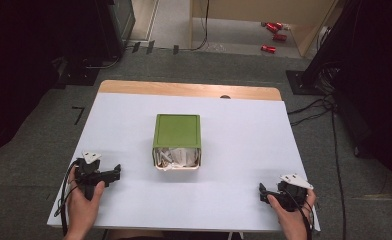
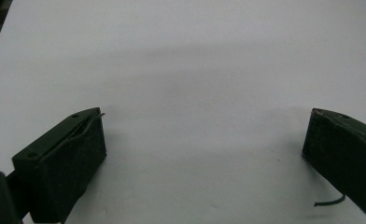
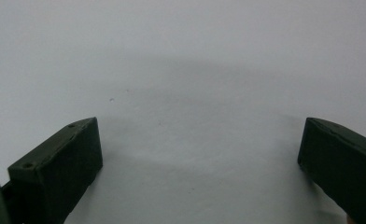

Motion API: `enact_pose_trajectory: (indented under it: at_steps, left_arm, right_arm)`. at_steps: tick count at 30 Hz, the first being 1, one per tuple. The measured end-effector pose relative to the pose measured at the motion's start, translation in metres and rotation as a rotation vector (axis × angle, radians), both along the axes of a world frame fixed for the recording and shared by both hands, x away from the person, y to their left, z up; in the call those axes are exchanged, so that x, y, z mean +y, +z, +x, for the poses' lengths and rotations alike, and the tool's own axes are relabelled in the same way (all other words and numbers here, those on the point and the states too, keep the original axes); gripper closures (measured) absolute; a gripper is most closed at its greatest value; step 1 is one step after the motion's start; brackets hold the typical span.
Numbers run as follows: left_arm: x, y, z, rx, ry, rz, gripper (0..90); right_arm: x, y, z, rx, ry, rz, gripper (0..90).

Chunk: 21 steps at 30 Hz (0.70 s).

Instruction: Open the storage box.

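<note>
A green box [image 1: 177, 131] with white crumpled paper [image 1: 176, 157] at its near side stands mid-table [image 1: 244, 150]. The left gripper [image 1: 115, 172] and right gripper [image 1: 262, 192] rest near the front corners, well apart from it, both with jaws spread wide and holding nothing.

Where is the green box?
In the high view, the green box sits mid-table on the white sheet, between and beyond both grippers.

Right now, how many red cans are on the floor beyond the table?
3, maybe more hidden: two close together by the wooden panel, one nearer the table's far edge.
</note>
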<state>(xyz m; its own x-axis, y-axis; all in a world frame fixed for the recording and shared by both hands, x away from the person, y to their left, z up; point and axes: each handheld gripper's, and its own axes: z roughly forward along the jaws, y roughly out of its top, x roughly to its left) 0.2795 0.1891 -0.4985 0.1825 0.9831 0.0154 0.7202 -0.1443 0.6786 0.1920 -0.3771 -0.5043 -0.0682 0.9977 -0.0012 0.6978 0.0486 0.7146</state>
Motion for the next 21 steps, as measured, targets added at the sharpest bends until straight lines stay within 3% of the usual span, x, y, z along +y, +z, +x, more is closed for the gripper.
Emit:
enact_pose_trajectory:
  at_steps: [12, 21]
  left_arm:
    - [0.0, 0.0, 0.0, -0.002, 0.001, 0.0, 0.0]
    - [0.0, 0.0, 0.0, -0.002, 0.001, 0.001, 0.0]
  right_arm:
    - [0.006, 0.007, -0.003, -0.016, -0.059, 0.048, 1.6]
    - [0.021, 0.022, -0.003, -0.057, -0.046, 0.052, 3.0]
